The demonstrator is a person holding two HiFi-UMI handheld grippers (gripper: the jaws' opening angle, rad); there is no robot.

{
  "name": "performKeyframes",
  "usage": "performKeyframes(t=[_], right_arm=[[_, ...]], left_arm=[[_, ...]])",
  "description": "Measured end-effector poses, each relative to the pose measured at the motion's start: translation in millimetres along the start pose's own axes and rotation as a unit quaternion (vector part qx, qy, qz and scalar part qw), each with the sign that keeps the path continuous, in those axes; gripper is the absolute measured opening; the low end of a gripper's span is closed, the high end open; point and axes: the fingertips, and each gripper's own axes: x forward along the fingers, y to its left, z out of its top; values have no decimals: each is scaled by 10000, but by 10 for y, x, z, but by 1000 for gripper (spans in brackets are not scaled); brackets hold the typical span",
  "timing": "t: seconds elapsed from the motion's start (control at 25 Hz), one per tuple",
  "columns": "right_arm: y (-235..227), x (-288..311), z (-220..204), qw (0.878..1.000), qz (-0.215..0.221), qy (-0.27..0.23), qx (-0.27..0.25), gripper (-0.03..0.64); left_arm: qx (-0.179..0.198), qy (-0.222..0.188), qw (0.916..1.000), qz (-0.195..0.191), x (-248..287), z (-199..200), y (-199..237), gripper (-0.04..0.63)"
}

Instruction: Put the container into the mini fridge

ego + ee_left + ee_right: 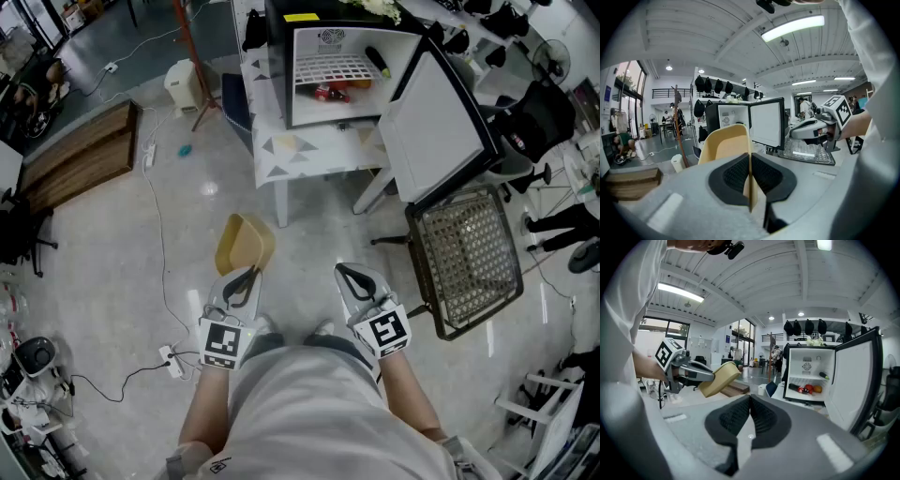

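Observation:
A tan open container (244,243) hangs in the air in front of me, its wall (726,143) clamped edge-on between the pads of my left gripper (249,274), which is shut on it. My right gripper (352,274) is level with it to the right, shut with nothing between its pads (749,405). In the right gripper view the container (719,378) shows to the left, sticking out of the left gripper. The black mini fridge (330,56) stands on a low white table (309,150) ahead, its door (441,127) swung wide open to the right. A bottle and red and orange items (809,388) lie inside.
A chair with a mesh seat (465,255) stands right of the table, under the open door. A wooden bench (80,155) and cables (159,225) lie on the floor at the left. A small white bin (180,86) stands far left of the fridge.

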Motion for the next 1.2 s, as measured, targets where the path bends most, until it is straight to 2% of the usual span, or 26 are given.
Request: performKeyframes(t=[0.32,0.52,0.64,0.76,0.92,1.2], right_arm=[[400,400,152,9997,-213,120,-89,3],[479,583,253,9986,-526,18,-7,3],[471,649,267,9970,-749,131,-166,3],[390,707,255,9957,-873,236,-206,3],[182,836,235,9953,-929,211,-164,3],[-512,1096,207,9972,-739,87,-100,3]], left_arm=[[-164,-353,9988,-290,-242,-55,482,26],[-203,-785,9948,-624,-317,4,759,26],[-215,-890,9924,-818,-288,47,875,26],[-183,-975,9915,-840,-205,97,970,26],[-463,-931,9916,-774,-24,4,1096,26],[-304,-780,9944,-646,634,186,1095,26]])
